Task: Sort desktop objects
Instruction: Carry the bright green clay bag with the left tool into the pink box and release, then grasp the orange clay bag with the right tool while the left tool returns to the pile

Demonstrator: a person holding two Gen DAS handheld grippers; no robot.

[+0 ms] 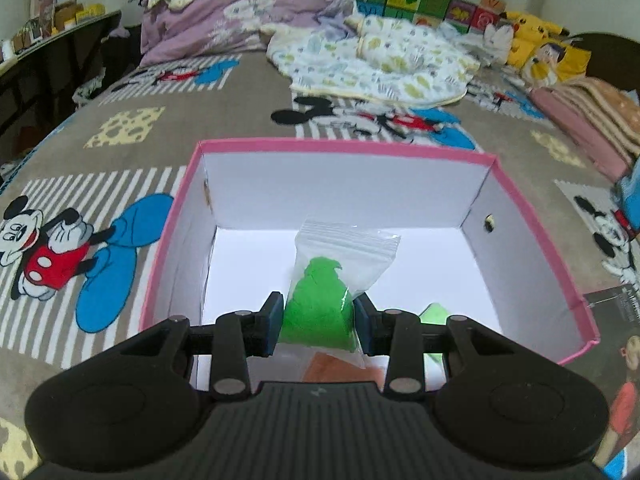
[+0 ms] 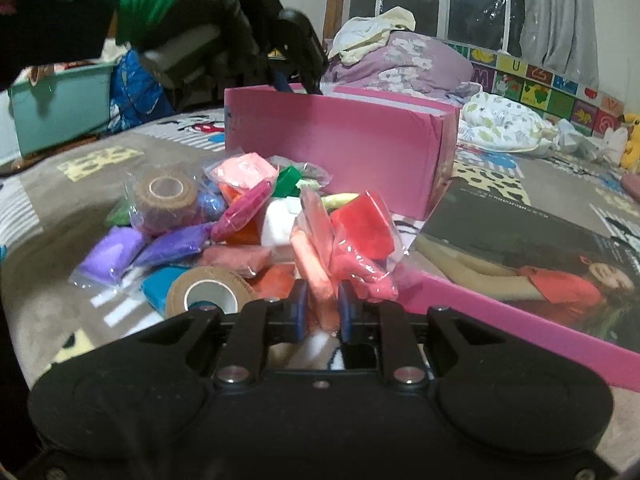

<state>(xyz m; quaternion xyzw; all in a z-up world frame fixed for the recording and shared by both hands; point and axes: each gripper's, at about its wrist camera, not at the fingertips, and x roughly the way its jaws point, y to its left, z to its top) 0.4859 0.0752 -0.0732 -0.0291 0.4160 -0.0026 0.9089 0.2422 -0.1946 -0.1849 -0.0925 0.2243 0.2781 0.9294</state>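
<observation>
A: What did the left gripper (image 1: 318,322) have?

B: Its jaws were clamped on a clear zip bag of green clay (image 1: 320,304), held over the open pink box (image 1: 532,216) with white walls.

A: And the right gripper (image 2: 323,310)?

B: Jaws pinched on a salmon-pink clay bag (image 2: 316,264) at the edge of the colourful pile of bags (image 2: 248,216), beside a tape roll (image 2: 208,296).

A: The setting?

B: A bed with a Mickey Mouse blanket (image 1: 132,148), and pillows (image 1: 236,4) behind.

Black ribbed gripper (image 1: 319,322) body, blue pads, silver screws; black glove (image 2: 224,20), green cuff.
</observation>
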